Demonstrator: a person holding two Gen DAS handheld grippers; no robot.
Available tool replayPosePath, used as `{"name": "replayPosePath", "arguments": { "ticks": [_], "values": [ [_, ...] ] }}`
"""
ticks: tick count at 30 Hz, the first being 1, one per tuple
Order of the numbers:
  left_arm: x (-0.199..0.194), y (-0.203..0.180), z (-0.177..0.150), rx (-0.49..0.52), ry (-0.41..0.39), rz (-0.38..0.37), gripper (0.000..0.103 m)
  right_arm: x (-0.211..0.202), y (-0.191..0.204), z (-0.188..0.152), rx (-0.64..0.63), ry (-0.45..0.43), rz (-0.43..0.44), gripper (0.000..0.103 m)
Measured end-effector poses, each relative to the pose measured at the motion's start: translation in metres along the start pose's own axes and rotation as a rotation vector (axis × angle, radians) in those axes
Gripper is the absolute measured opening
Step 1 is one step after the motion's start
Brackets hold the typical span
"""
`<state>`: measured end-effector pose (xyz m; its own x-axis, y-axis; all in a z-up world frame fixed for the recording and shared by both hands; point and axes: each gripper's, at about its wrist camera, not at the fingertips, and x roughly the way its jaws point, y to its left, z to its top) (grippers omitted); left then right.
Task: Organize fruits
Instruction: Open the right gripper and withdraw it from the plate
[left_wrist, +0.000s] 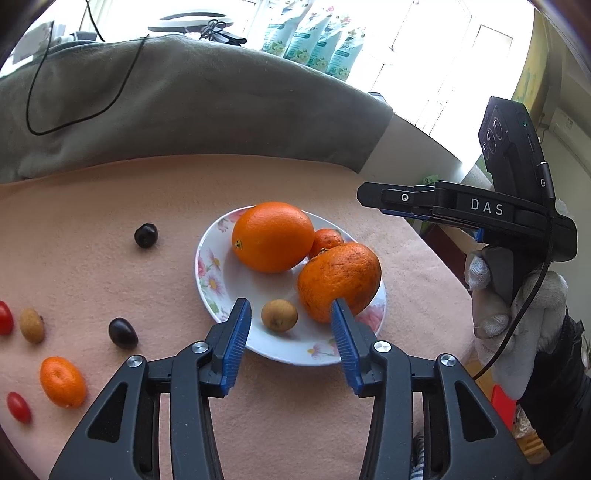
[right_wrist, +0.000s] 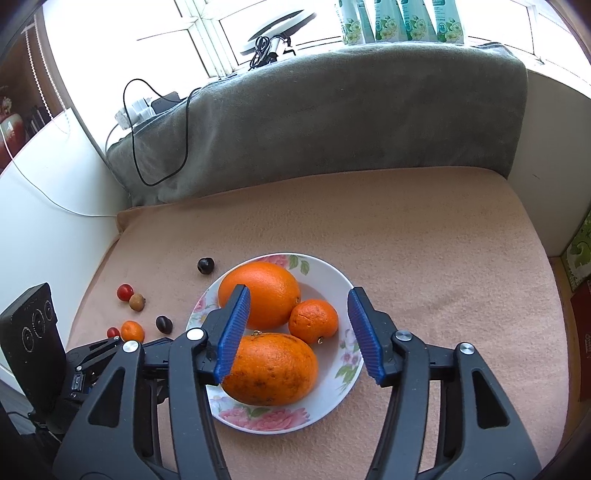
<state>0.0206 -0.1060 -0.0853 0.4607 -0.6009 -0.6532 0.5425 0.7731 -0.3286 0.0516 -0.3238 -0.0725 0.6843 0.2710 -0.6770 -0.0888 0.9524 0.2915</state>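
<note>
A flowered white plate (left_wrist: 212, 284) (right_wrist: 347, 365) holds a big orange (left_wrist: 271, 236) (right_wrist: 260, 291), a mottled orange (left_wrist: 340, 280) (right_wrist: 271, 369), a small mandarin (left_wrist: 325, 238) (right_wrist: 313, 320) and a tan longan (left_wrist: 279, 315). My left gripper (left_wrist: 290, 343) is open, its jaws on either side of the longan, just above the plate's near rim. My right gripper (right_wrist: 301, 336) is open and empty above the plate; it also shows in the left wrist view (left_wrist: 373, 195). Loose on the cloth lie dark plums (left_wrist: 146, 235) (left_wrist: 122, 333), a kumquat (left_wrist: 62, 382), another longan (left_wrist: 32, 325) and cherry tomatoes (left_wrist: 18, 406).
A peach cloth (right_wrist: 406, 240) covers the table. A grey blanket (right_wrist: 332, 122) with a black cable (right_wrist: 140, 155) rises behind it, under a bright window. The table edge drops off on the right in the left wrist view.
</note>
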Motion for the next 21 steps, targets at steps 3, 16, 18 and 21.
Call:
{"name": "replayPosePath", "arguments": {
  "ticks": [3, 16, 18, 21],
  "values": [
    [-0.002, 0.000, 0.000, 0.005, -0.009, 0.012, 0.044, -0.002, 0.002, -0.001, -0.003, -0.005, 0.001, 0.058],
    [-0.019, 0.014, -0.008, -0.022, -0.034, 0.055, 0.044, -0.014, 0.024, -0.006, -0.042, -0.045, 0.024, 0.067],
    [-0.024, 0.018, -0.010, -0.030, -0.040, 0.065, 0.044, -0.016, 0.029, -0.007, -0.054, -0.050, 0.031, 0.068],
    [-0.032, 0.026, -0.011, -0.044, -0.049, 0.084, 0.052, -0.017, 0.036, -0.007, -0.067, -0.054, 0.045, 0.074]
  ]
}}
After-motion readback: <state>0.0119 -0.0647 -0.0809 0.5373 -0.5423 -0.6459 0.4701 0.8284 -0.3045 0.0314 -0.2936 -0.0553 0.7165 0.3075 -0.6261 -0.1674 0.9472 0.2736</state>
